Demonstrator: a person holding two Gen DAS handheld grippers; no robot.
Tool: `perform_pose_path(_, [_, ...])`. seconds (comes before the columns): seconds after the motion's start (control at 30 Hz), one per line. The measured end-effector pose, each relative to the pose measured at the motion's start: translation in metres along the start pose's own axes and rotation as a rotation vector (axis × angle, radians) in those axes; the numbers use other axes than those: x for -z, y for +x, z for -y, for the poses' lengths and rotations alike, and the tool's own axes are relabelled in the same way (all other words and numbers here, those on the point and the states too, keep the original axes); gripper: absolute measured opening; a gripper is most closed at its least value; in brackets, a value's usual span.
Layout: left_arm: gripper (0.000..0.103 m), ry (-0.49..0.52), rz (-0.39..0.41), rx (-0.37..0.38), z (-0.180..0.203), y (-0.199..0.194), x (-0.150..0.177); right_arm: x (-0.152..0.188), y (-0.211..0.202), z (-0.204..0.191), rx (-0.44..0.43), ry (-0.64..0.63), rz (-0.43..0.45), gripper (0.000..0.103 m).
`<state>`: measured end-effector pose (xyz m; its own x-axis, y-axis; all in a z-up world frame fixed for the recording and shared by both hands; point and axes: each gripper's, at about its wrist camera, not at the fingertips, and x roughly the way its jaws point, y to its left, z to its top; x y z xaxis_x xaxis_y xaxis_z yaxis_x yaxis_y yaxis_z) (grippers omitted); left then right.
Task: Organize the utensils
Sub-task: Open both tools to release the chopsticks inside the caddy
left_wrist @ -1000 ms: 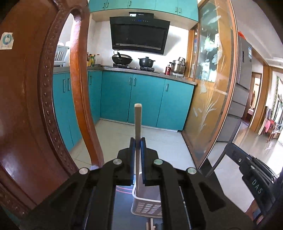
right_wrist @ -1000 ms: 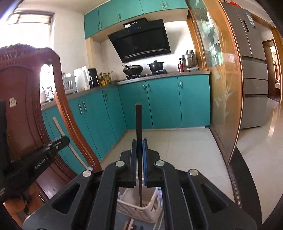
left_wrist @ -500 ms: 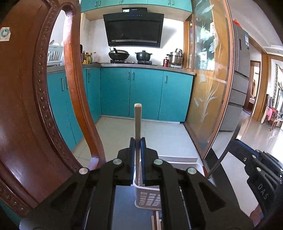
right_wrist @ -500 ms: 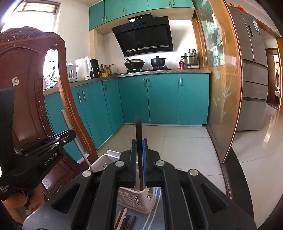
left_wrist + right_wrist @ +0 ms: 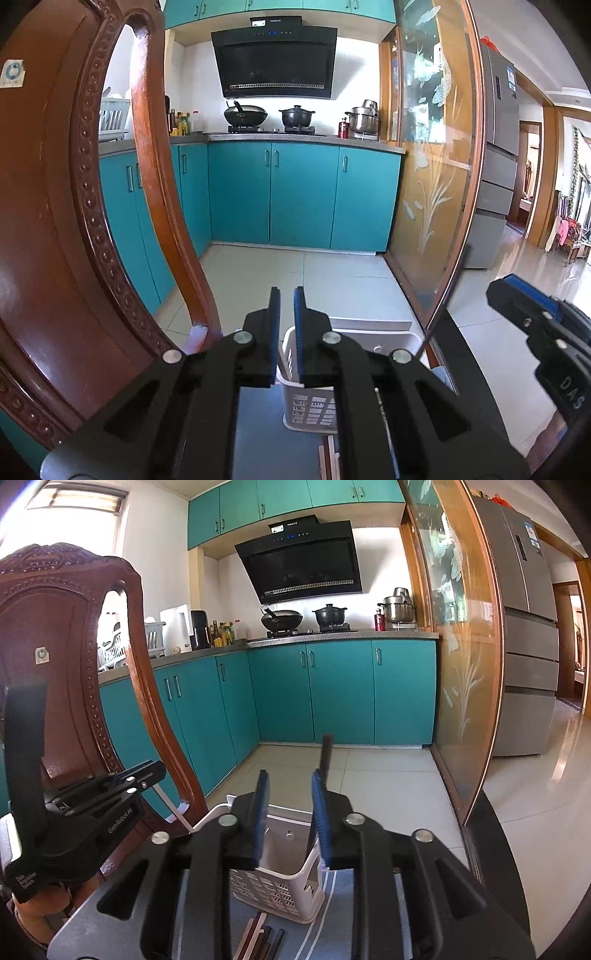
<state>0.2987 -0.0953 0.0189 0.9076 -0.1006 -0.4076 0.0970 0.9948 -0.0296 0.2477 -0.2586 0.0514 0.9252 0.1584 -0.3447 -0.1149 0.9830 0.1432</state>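
With both grippers, left (image 5: pixel 286 306) and right (image 5: pixel 290 794), parted and empty, light, stiff chopsticks (image 5: pixel 260 938) near the basket (image 5: pixel 280 890) suit a mid-shaft pinch.

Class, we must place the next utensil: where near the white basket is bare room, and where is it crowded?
Bare tabletop lies left of the basket, toward the chair. The basket's middle is open between the light chopstick at its left and the dark chopstick at its right. Crowded: loose chopsticks before its front.

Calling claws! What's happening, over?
Left claw open, empty. Right claw open, dark chopstick leaning in the white basket. More chopsticks on the table. Nothing blocking.
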Motion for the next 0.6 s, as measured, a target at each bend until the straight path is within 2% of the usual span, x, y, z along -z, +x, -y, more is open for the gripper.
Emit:
perform_pose_path(0.07, [0.015,-0.007,0.010,-0.003,-0.002,-0.004,0.001,0.001,-0.011,-0.003,-0.018,-0.011,0.009,0.028])
perform_pose_path(0.1, [0.024,-0.013,0.026,-0.011,-0.006,-0.007,0.004,0.003,-0.018,-0.006,-0.031,-0.025,0.016,0.028])
perform_pose_path(0.13, [0.029,-0.018,0.043,-0.024,-0.009,-0.011,0.007,0.006,-0.022,-0.010,-0.044,-0.040,0.020,0.030])
perform_pose_path(0.2, [0.029,-0.011,0.054,-0.045,-0.014,-0.015,0.012,0.020,-0.029,-0.016,-0.104,-0.078,0.002,0.034])
perform_pose_path(0.23, [0.029,-0.006,0.050,-0.051,-0.016,-0.016,0.015,0.032,-0.026,-0.018,-0.142,-0.089,-0.037,0.036])
perform_pose_path(0.27, [0.029,-0.007,0.038,-0.051,-0.020,-0.016,0.019,0.047,-0.016,-0.019,-0.171,-0.096,-0.102,0.036])
perform_pose_path(0.33, [0.029,-0.014,0.014,-0.046,-0.024,-0.015,0.025,0.078,0.010,-0.019,-0.173,-0.090,-0.239,0.036])
perform_pose_path(0.37, [0.029,-0.014,-0.001,-0.045,-0.026,-0.014,0.030,0.100,0.032,-0.017,-0.157,-0.065,-0.355,0.036])
perform_pose_path(0.47, [0.029,0.015,-0.054,-0.065,-0.025,-0.004,0.046,0.147,0.078,-0.012,-0.097,0.011,-0.606,0.036])
perform_pose_path(0.6, [0.029,0.028,-0.141,-0.083,-0.027,0.016,0.065,0.180,0.102,-0.016,-0.029,-0.008,-0.736,0.036])
